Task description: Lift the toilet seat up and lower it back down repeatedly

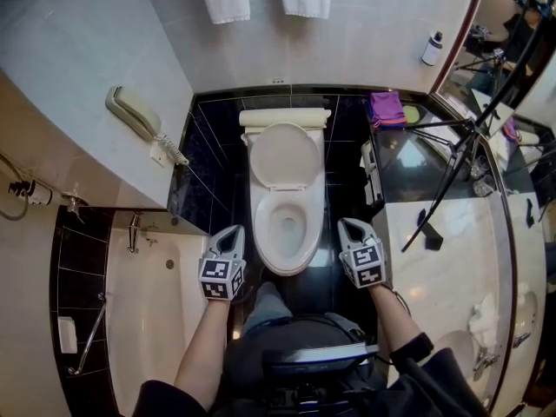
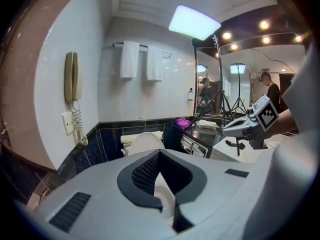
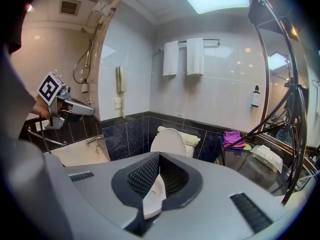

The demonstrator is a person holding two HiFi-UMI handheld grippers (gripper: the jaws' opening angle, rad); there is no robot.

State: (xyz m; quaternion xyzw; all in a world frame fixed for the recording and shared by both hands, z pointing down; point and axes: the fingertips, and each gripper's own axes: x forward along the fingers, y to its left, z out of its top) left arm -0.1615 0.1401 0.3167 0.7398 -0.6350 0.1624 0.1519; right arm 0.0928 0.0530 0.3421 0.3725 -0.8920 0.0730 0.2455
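Bathroom, dark tile round the base, tub to the left, counter to the right, toilet dead centre against the back wall. Lid stands up against the tank. Seat reads as the white ring lying flat on the bowl, i.e. down, but I can't rule out that it's bare rim. Left gripper and right gripper flank the front of the bowl, one on each side, neither touching it. Both gripper views look down over the jaws at the bowl, so I judge both are held above it. Left gripper view: jaw tips together, nothing gripped, just bowl visible through the hole behind the tips. Right gripper view: same, tips together, empty. Key geometry: the toilet's long axis runs straight away from the person, hinge at the far end by the tank, free front lip nearest. From either gripper the lip is inward and down. Neither hand is clearly nearer; it looks symmetric. If the seat is down, the next lift needs a tip under the front lip, then an arc up and back toward the lid. Closed tips can hook it; no need to open.
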